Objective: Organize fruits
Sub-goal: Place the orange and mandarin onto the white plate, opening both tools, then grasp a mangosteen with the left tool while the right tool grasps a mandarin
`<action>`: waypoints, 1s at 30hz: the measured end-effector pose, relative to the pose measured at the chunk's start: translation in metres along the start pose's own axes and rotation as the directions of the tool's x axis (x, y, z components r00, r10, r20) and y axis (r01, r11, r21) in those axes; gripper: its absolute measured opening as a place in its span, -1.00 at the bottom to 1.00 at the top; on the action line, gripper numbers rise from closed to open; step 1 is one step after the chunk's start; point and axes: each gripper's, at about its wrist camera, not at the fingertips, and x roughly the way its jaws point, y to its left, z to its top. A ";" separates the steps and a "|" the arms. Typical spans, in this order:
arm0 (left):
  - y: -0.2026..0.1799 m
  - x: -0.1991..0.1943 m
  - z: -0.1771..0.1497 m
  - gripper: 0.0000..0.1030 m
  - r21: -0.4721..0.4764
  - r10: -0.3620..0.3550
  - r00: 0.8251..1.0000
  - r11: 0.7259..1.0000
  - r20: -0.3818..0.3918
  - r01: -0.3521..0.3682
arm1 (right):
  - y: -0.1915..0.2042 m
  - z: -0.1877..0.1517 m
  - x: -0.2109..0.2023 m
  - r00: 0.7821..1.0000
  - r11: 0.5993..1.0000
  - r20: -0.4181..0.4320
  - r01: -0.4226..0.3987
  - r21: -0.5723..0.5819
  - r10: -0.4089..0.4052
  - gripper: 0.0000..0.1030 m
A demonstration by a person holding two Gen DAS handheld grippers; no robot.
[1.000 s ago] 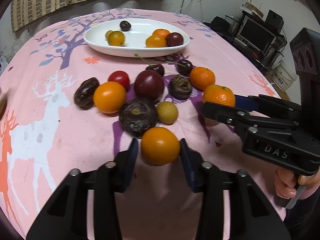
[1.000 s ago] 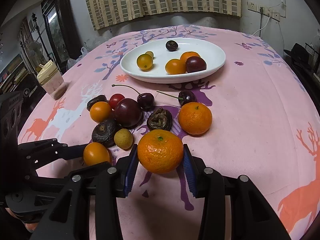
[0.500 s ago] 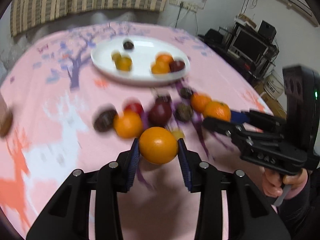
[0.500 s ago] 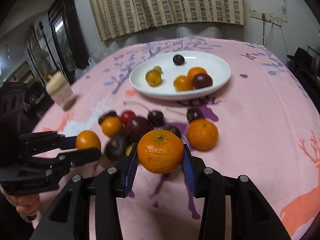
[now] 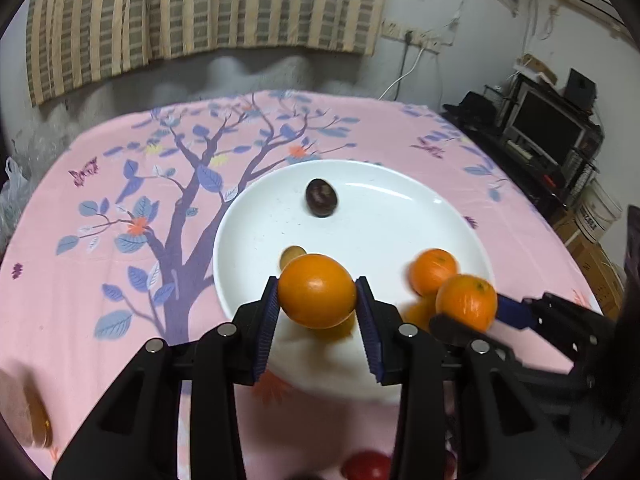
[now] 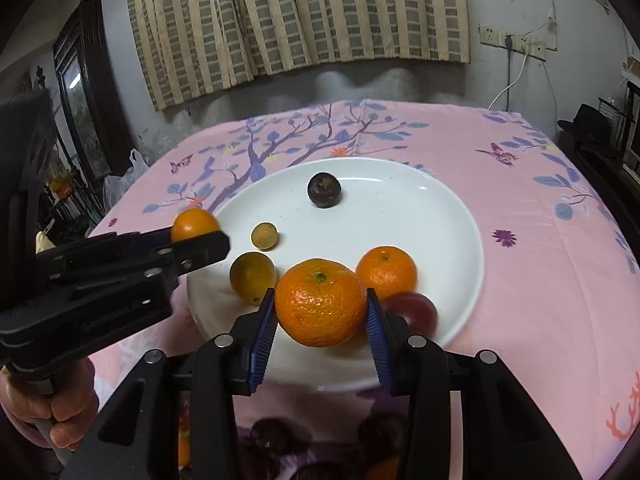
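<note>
My left gripper is shut on a smooth orange fruit, held in the air over the near rim of the white plate. My right gripper is shut on a dimpled mandarin, also above the plate's near side. Each gripper shows in the other's view: the right one with its mandarin at the right, the left one with its fruit at the left. On the plate lie a dark round fruit, a small tan fruit, a yellow-green fruit, an orange and a red plum.
A pink tablecloth with a tree print covers the table. Loose fruits, blurred, lie near the frame bottom, among them a red one. A hand grips the left tool's handle. A monitor and shelves stand at the right; striped curtains hang behind.
Both grippers have lifted their fruits off the cloth and carried them away from the loose pile to above the plate, which now fills the middle of both views. Their grips are unchanged.
</note>
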 end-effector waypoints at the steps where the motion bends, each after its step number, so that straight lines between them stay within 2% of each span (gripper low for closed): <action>1: 0.001 0.005 0.002 -0.27 0.000 0.002 1.000 1.000 -0.006 -0.002 | 0.002 0.001 0.004 1.000 1.000 -0.009 0.004 -0.008 -0.004 -0.15; 3: 0.003 0.012 0.003 -0.24 0.005 0.015 1.000 1.000 -0.018 -0.015 | 0.005 0.000 0.007 1.000 1.000 -0.017 0.015 -0.024 -0.016 -0.14; 4: 0.003 0.011 0.003 -0.01 0.006 0.029 1.000 1.000 -0.009 -0.029 | 0.007 0.000 0.006 1.000 0.999 -0.015 0.014 -0.035 -0.015 -0.14; 5: 0.003 0.007 0.002 0.26 0.003 0.035 0.999 0.999 0.010 -0.035 | 0.008 -0.002 0.004 1.000 0.999 -0.010 0.009 -0.043 -0.010 -0.04; 7: 0.004 -0.005 -0.001 0.55 -0.013 0.045 0.998 0.999 0.052 -0.045 | 0.013 -0.001 -0.006 1.000 0.998 0.022 0.017 -0.059 -0.016 0.08; 11: 0.001 -0.035 -0.007 0.81 -0.007 0.048 0.995 0.999 0.092 -0.047 | 0.017 -0.004 -0.028 0.998 0.998 0.060 0.006 -0.065 -0.002 0.13; 13: -0.001 -0.057 -0.019 0.89 -0.009 0.069 0.990 0.998 0.123 -0.069 | 0.014 -0.009 -0.039 0.997 0.998 0.071 0.006 -0.062 -0.002 0.14; 17: 0.000 -0.089 -0.051 0.90 -0.021 0.098 0.982 0.995 0.162 -0.096 | -0.007 -0.032 -0.061 0.996 0.999 0.082 0.033 -0.024 -0.031 0.26; 20: 0.007 -0.101 -0.079 0.90 -0.039 0.104 0.985 0.994 0.139 -0.099 | -0.024 -0.052 -0.068 0.997 0.999 0.059 0.042 0.004 -0.042 0.26; 24: 0.029 -0.108 -0.117 0.90 -0.134 0.091 0.991 0.988 0.101 -0.077 | -0.034 -0.075 -0.075 0.998 0.998 0.019 0.059 0.024 -0.060 0.26; 26: 0.036 -0.106 -0.129 0.90 -0.151 0.102 0.993 0.984 0.059 -0.092 | -0.032 -0.082 -0.074 0.998 0.997 -0.001 0.070 0.007 -0.070 0.26; 30: 0.046 -0.108 -0.141 0.90 -0.175 0.117 0.992 0.979 0.041 -0.108 | -0.021 -0.092 -0.068 0.994 0.993 -0.031 0.104 -0.053 -0.106 0.26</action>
